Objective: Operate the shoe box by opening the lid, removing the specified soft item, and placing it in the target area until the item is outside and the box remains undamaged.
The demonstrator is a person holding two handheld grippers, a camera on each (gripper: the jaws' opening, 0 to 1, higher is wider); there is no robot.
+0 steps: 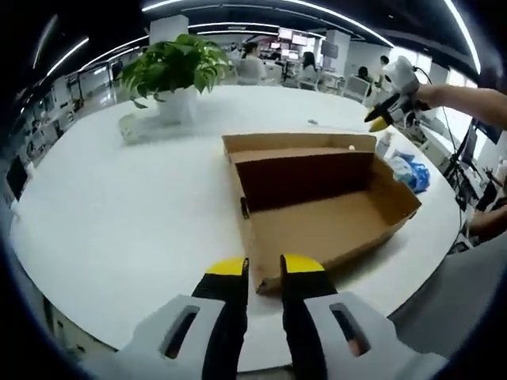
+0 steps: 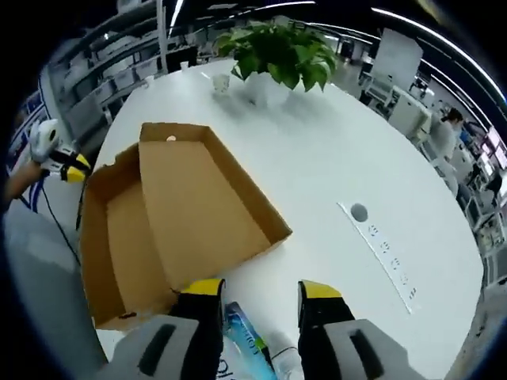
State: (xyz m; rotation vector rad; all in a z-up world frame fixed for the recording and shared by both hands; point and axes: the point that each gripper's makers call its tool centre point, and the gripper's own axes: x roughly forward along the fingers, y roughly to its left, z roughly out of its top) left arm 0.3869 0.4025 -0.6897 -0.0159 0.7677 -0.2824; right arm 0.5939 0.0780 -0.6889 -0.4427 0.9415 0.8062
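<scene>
While both tools (image 1: 264,267) (image 2: 261,290) gape: open brown shoe box (image 1: 317,198), nothing visible inside, on white table (image 1: 127,214)

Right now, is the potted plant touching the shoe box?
Apart. The left gripper view shows a stretch of bare white table between the potted plant and the shoe box.

Bright, even light comes from ceiling strip lights (image 1: 238,28) around twelve o'clock; soft shadows fall on the white table (image 1: 119,222); edges bend and blur slightly.
</scene>
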